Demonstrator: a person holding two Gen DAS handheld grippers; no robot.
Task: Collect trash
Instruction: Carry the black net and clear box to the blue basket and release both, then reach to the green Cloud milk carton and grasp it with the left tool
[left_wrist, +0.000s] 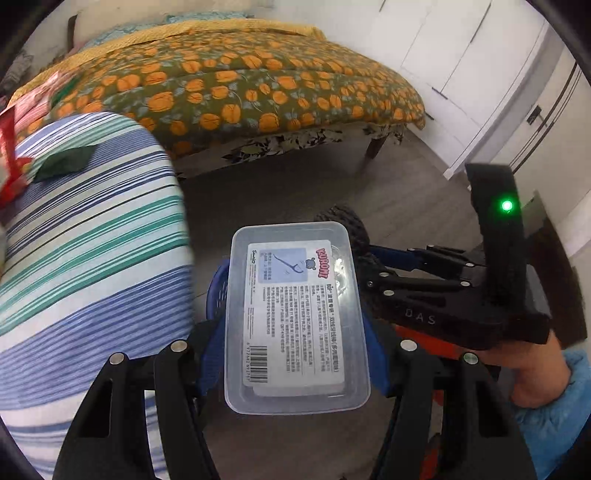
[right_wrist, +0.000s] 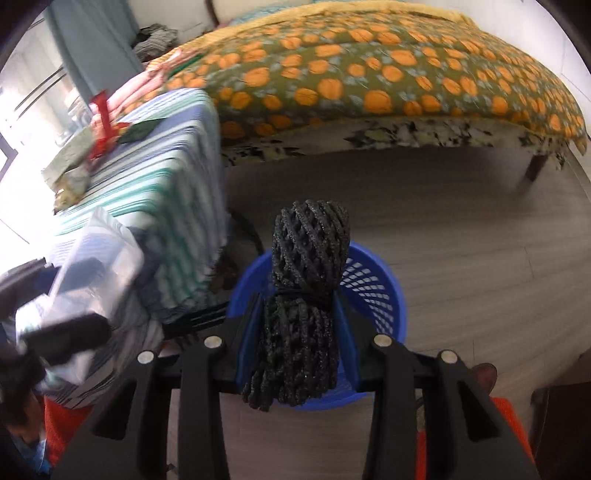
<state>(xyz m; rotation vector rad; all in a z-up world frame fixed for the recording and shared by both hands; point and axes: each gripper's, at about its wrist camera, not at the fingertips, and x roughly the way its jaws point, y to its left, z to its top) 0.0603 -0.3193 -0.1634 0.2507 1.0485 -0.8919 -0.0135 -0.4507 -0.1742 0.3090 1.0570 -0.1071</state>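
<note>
My left gripper is shut on a clear plastic box with a printed floss-pick label, held above the floor beside the striped table. A bit of the blue mesh bin shows under the box. My right gripper is shut on a black foam net bundle and holds it over the blue mesh bin on the floor. The right gripper also shows in the left wrist view, right of the box. The left gripper with the box shows blurred at the left of the right wrist view.
A table with a striped cloth stands at left and carries a red wrapper, a dark green packet and other wrappers. A bed with an orange-flowered quilt is behind. White wardrobe doors stand at right.
</note>
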